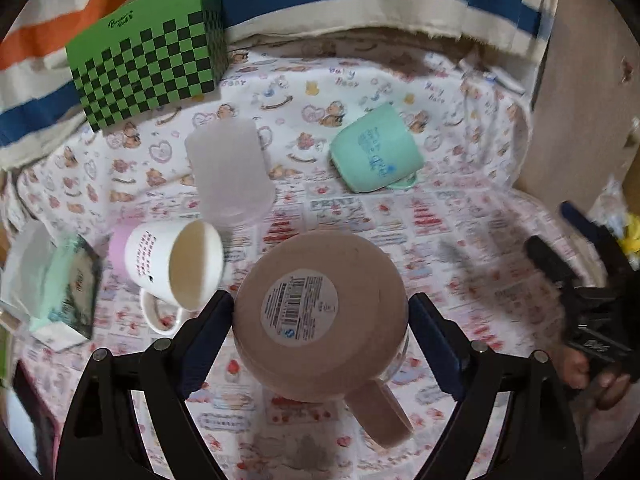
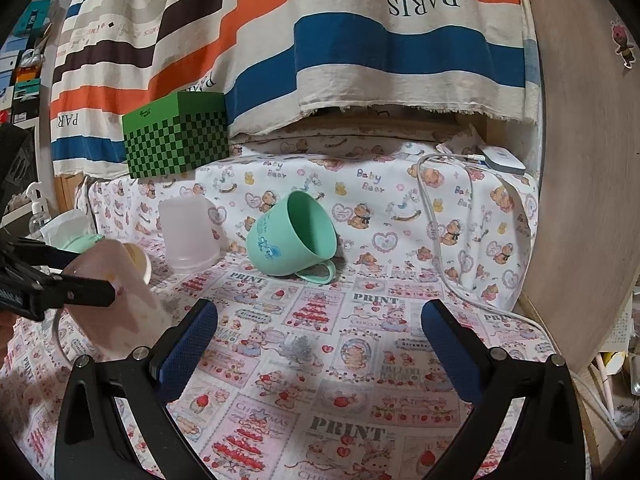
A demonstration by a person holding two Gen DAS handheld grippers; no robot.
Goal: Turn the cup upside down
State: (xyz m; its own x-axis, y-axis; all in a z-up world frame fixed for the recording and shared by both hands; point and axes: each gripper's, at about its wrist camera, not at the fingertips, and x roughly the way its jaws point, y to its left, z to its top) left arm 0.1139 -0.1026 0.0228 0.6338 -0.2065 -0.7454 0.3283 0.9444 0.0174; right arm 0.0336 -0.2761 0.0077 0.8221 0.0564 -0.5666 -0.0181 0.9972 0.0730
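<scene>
In the left wrist view a pink mug (image 1: 320, 316) sits between my left gripper's (image 1: 320, 316) blue pads, bottom with a barcode sticker facing the camera, handle toward lower right. The pads flank its sides; contact is unclear. In the right wrist view the same pink mug (image 2: 116, 300) shows at far left, tilted, with the left gripper's fingers (image 2: 60, 276) on it. My right gripper (image 2: 320, 332) is open and empty above the printed cloth. A green mug (image 2: 292, 236) lies on its side, also in the left wrist view (image 1: 376, 148). A white mug (image 1: 172, 264) lies on its side.
A translucent cup (image 1: 230, 168) stands upside down, also in the right wrist view (image 2: 188, 232). A green checkered box (image 1: 148, 56) stands at the back left. A tissue pack (image 1: 60, 284) lies at left. A white charger and cable (image 2: 502, 160) lie back right beside a wooden panel (image 2: 580, 160).
</scene>
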